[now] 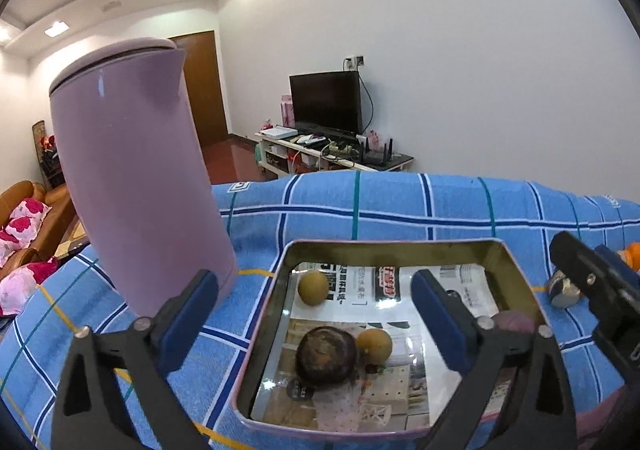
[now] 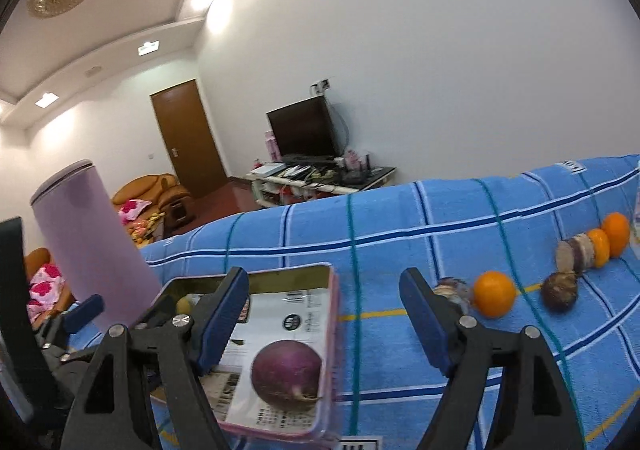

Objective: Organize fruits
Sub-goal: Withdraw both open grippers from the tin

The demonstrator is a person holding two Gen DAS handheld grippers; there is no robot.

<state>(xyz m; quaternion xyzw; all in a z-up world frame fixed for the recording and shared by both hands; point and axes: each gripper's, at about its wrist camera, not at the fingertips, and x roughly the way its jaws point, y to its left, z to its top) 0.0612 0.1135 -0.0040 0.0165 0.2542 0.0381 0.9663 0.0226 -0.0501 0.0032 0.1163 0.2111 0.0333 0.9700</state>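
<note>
- Rectangular pink-rimmed metal tin (image 1: 280, 334) holds two small yellow-brown fruits (image 1: 313, 287), a dark round fruit (image 1: 326, 355) and a purple round fruit (image 2: 286, 374).
- Right of the tin, oranges (image 2: 494, 299) and brown fruits (image 2: 559, 291) remain on the blue checked cloth (image 2: 400, 234).
- Left gripper (image 1: 314, 324) and right gripper (image 2: 322, 324): fingers wide, empty.

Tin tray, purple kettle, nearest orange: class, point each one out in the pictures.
tin tray (image 1: 396, 246): left wrist view, far rim.
purple kettle (image 1: 132, 177): left wrist view, middle of its side.
nearest orange (image 2: 494, 294): right wrist view, middle of its peel.

black tool (image 1: 316, 314) arms, blue pads (image 1: 188, 320), silver screws.
</note>
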